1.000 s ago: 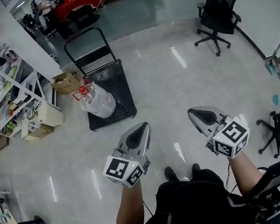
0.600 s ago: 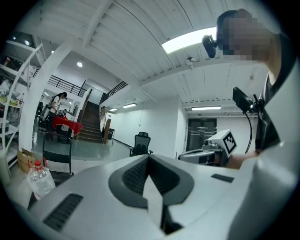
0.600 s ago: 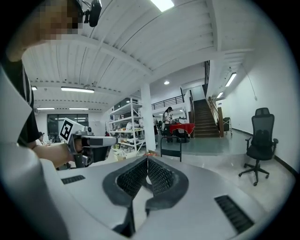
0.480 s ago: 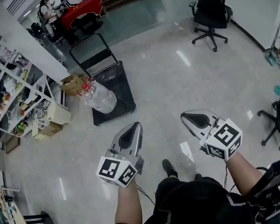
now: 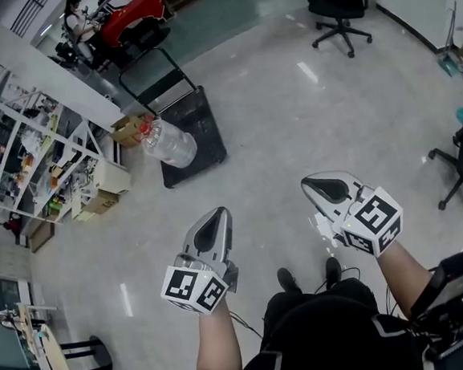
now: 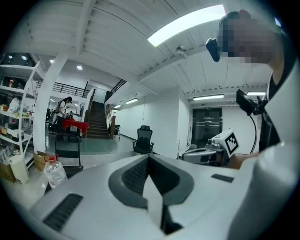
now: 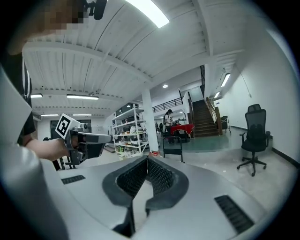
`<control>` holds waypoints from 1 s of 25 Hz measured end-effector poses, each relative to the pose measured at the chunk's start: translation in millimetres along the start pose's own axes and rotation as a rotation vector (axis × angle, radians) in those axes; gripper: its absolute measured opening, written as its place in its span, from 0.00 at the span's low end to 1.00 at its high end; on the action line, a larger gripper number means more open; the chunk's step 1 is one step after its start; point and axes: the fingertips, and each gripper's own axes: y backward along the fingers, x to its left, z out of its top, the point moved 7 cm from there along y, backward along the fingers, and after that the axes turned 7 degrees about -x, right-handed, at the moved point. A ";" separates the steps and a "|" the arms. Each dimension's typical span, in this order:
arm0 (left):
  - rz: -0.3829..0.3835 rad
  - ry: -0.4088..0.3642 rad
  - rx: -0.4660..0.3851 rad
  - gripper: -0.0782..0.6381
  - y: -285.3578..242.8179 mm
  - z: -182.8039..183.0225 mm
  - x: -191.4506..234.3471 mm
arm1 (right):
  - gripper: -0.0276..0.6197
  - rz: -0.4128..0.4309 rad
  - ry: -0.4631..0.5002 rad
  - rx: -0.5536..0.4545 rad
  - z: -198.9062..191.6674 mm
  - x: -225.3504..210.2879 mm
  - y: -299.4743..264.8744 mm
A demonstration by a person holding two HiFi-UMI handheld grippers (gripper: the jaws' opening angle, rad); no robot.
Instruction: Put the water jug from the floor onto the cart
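Left gripper [image 5: 219, 212]: your jaws are fully together, the ribbed pads meeting along one seam, with nothing between them. You hold it low in front of your body, nose pointing out across the floor [image 5: 291, 126].

Right gripper [image 5: 307, 184]: same state. The jaws are closed pad to pad and it grips nothing. It sits level with the left one, well apart from it, and each gripper's own view shows the other out to the side with its marker cube.

Your shoes [image 5: 287, 278] show between the two grippers, on the pale glossy floor.

Water jug [image 5: 169, 144]: clear, with a red cap pointing away from you. It is well ahead of both grippers and to the left of their line. In the head view its base shows against the left part of the dark deck of the cart [image 5: 203, 134], so it looks to be on the deck. The left gripper view hides the base behind the gripper body, so you cannot confirm that there. The cart's black push handle [image 5: 153, 66] rises at the far end.

Beyond the cart:
- A cardboard box [image 5: 128, 131] sits just left of the jug's cap.
- White shelving [image 5: 44, 156] loaded with small items runs along the left.
- A black office chair [image 5: 336, 2] stands far right of the cart.
- A person [image 5: 78, 15] sits at a red table [image 5: 131, 4] in the far corner.
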 end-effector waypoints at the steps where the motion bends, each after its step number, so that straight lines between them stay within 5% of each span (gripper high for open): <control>1: -0.006 0.001 -0.001 0.11 5.9 0.9 -6.1 | 0.05 0.005 0.001 -0.004 0.9 6.5 3.9; 13: -0.073 0.028 -0.049 0.11 164.3 -38.3 -41.7 | 0.05 -0.045 0.050 0.003 -24.5 159.4 48.7; 18: -0.076 0.049 -0.065 0.11 248.1 -52.6 -40.0 | 0.05 -0.088 -0.039 0.006 -43.4 239.7 66.7; 25: -0.085 0.046 -0.102 0.11 310.7 -44.4 -71.3 | 0.05 -0.126 0.021 -0.007 -22.9 305.0 125.6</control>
